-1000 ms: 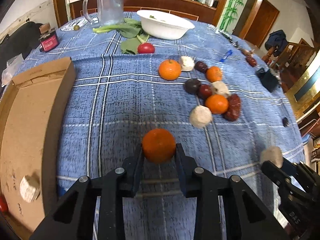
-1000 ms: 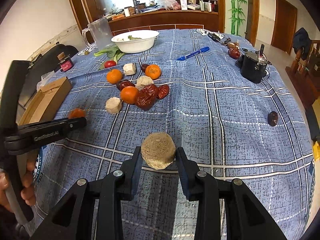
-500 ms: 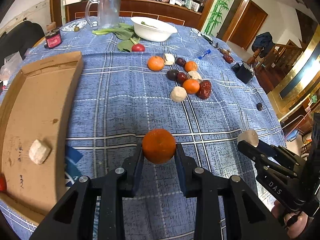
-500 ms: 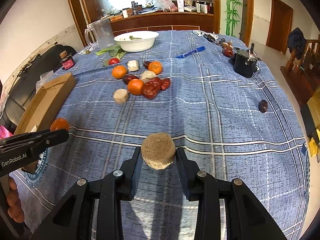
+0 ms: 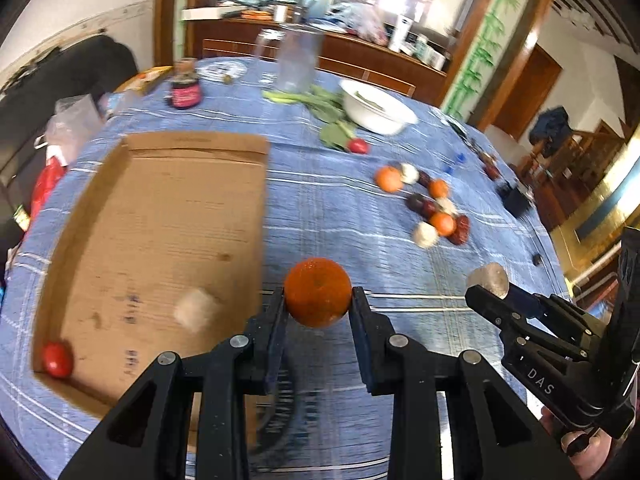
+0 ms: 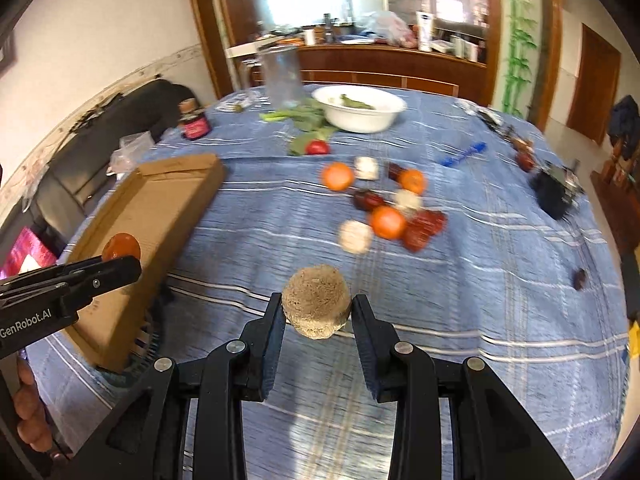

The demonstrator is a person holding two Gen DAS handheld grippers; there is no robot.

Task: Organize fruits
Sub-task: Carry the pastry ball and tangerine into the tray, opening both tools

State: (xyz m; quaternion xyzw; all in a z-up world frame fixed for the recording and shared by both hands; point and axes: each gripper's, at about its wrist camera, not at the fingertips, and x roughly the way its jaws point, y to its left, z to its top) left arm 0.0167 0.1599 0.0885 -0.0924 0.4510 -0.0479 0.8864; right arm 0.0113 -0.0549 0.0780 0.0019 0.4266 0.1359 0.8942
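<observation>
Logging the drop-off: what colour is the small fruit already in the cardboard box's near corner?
Red; the small fruit shows best in the left wrist view, inside the cardboard box.

A blue plaid cloth covers the table [image 6: 500, 240]. On it lie an open cardboard box [image 5: 168, 216] at the left, a white bowl [image 6: 358, 110], leafy greens [image 6: 298, 118], a clear jug [image 6: 282, 76], a dark red jar [image 6: 194, 120] and a blue pen [image 6: 462, 154]. Mid-table sits a loose cluster of oranges [image 6: 386, 222], dark red fruits [image 6: 424, 226] and pale lumps [image 6: 354, 236].

Motion blur smears the fruit pile [image 6: 384, 208] right of the cardboard box [image 5: 160, 240]; the pale lump [image 5: 195, 307] inside it is unidentifiable.
</observation>
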